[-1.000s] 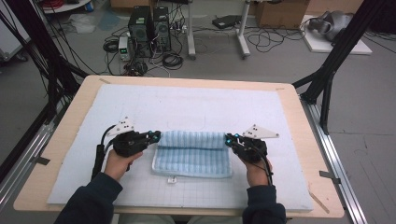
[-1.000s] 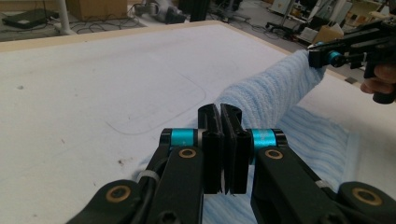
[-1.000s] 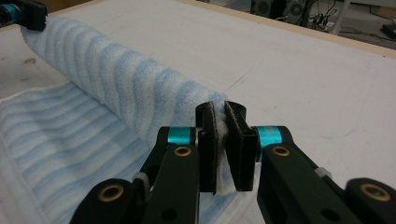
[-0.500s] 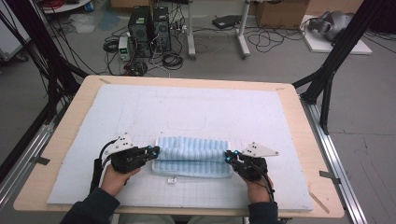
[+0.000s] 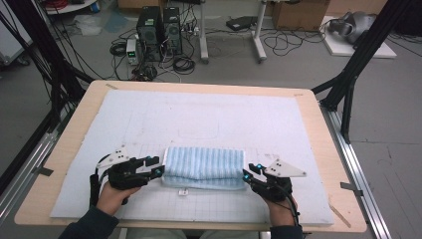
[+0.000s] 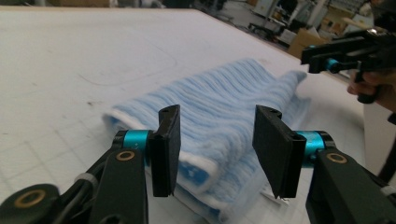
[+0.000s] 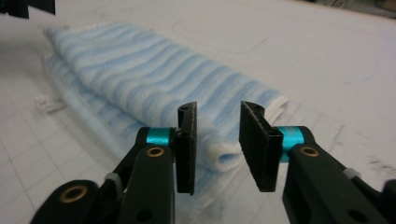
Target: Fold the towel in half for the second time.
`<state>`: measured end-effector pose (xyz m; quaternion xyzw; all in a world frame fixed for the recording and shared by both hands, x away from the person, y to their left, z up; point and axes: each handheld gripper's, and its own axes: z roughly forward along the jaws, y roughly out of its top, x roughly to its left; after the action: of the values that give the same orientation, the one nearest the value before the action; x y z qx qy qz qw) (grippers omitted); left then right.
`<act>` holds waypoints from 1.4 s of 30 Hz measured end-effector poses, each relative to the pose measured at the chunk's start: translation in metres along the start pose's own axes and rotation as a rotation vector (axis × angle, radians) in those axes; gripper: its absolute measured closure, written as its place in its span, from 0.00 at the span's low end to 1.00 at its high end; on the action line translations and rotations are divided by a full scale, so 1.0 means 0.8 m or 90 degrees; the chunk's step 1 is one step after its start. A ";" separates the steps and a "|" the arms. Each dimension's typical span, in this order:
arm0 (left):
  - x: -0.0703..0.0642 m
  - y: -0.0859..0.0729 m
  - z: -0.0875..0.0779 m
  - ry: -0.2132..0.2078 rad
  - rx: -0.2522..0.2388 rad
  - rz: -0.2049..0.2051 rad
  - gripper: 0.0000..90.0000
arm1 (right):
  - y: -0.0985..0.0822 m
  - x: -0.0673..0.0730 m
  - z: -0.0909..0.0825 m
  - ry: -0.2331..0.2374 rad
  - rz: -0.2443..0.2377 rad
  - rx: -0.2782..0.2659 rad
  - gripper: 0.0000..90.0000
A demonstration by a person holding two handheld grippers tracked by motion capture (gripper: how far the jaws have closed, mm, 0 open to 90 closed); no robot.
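A light-blue striped towel (image 5: 204, 167) lies folded into a long band on the white mat (image 5: 214, 114), near the table's front. My left gripper (image 5: 158, 168) sits at the towel's left end and my right gripper (image 5: 247, 175) at its right end. Both sets of jaws have just been opening. In the left gripper view the left gripper (image 6: 217, 112) stands open with the towel's end (image 6: 224, 102) just beyond its pads, untouched. In the right gripper view the right gripper (image 7: 218, 106) stands open, and the towel's white-hemmed corner (image 7: 224, 156) lies loose in the gap.
A small white label (image 5: 182, 191) pokes out under the towel's near edge. The wooden table rim (image 5: 64, 149) borders the mat. Black frame poles (image 5: 348, 79) stand at the table's sides, with computers and cables (image 5: 159, 30) on the floor behind.
Both hands came toward the near edge, bringing the towel's far edge over so it lies folded narrower. Both grippers went from shut on the towel to open.
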<state>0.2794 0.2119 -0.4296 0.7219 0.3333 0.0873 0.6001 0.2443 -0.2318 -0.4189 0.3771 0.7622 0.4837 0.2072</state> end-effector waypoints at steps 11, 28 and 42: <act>0.002 -0.009 0.034 0.014 0.103 -0.028 0.69 | 0.017 0.005 0.029 -0.009 -0.008 0.031 0.64; -0.022 -0.012 0.015 -0.051 0.143 0.023 1.00 | -0.007 0.021 0.015 0.047 -0.045 0.088 0.96; -0.004 -0.002 0.028 0.023 0.036 0.017 0.71 | 0.017 0.004 0.021 -0.039 -0.027 0.048 0.72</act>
<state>0.2883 0.1923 -0.4364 0.7412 0.3370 0.0987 0.5721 0.2584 -0.2160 -0.4137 0.3832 0.7810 0.4382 0.2261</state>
